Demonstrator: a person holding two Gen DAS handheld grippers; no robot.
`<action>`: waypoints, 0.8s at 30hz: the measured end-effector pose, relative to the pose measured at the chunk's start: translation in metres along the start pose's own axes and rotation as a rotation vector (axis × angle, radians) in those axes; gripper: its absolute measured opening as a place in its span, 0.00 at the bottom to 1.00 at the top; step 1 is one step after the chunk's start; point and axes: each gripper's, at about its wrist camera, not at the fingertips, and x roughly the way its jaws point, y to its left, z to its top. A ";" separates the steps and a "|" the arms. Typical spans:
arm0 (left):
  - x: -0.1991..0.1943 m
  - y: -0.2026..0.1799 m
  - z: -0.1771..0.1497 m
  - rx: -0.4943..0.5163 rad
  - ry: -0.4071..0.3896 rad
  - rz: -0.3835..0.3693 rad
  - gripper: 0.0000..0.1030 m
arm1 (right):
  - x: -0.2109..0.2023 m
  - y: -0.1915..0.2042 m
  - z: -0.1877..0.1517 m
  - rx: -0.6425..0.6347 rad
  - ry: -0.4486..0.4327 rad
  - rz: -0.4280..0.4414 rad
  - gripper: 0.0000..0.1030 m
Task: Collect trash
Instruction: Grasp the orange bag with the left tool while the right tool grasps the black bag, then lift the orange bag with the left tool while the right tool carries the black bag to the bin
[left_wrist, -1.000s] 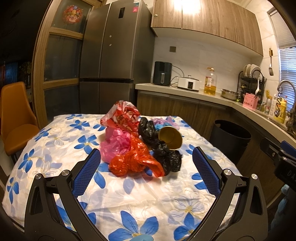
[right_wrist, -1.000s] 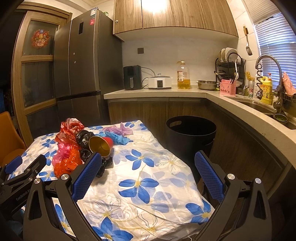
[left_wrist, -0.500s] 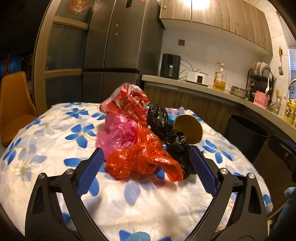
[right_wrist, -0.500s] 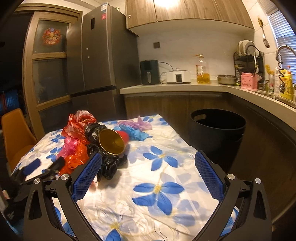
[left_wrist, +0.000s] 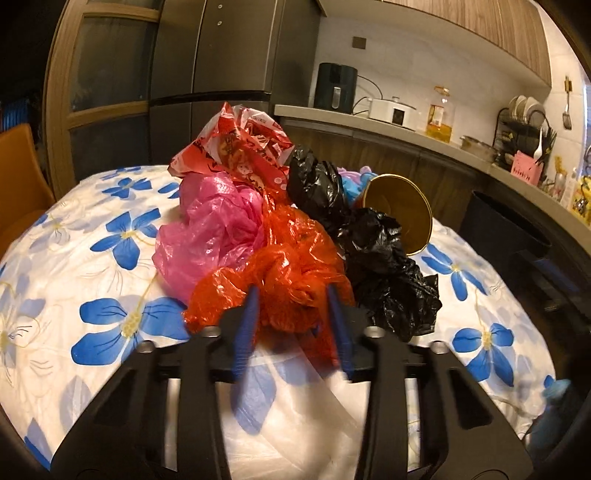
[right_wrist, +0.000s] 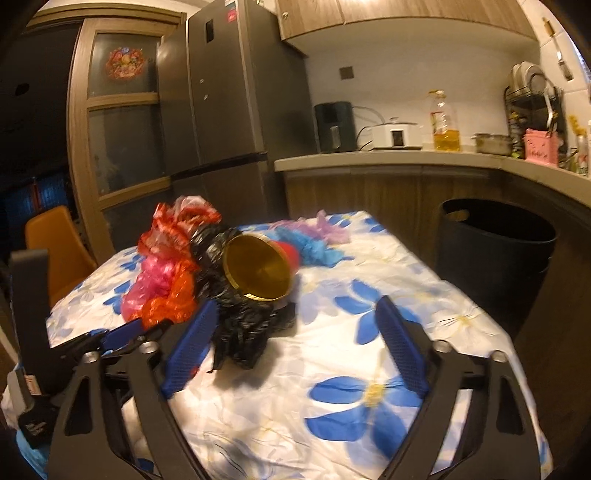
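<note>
Our left gripper (left_wrist: 293, 314) has its fingers (left_wrist: 246, 321) closed in on the orange bag (left_wrist: 280, 273) at the near edge of the pile. Pink bag (left_wrist: 210, 236) left, black bag (left_wrist: 384, 269) and gold cup (left_wrist: 400, 218) right, on the worktop (left_wrist: 85, 280).

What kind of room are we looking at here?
A home kitchen, most likely. There is a tall fridge, a counter with a bottle of cooking oil, and a dish rack. A table with a flowered cloth holds crumpled plastic bags.
</note>
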 end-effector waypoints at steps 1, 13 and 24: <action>-0.001 0.003 -0.001 -0.006 -0.002 -0.010 0.23 | 0.005 0.003 -0.002 -0.006 0.007 0.008 0.77; -0.052 0.031 0.003 -0.083 -0.098 -0.063 0.14 | 0.056 0.024 -0.018 -0.044 0.127 0.064 0.58; -0.064 0.043 0.007 -0.114 -0.128 -0.036 0.14 | 0.062 0.031 -0.021 -0.063 0.159 0.101 0.11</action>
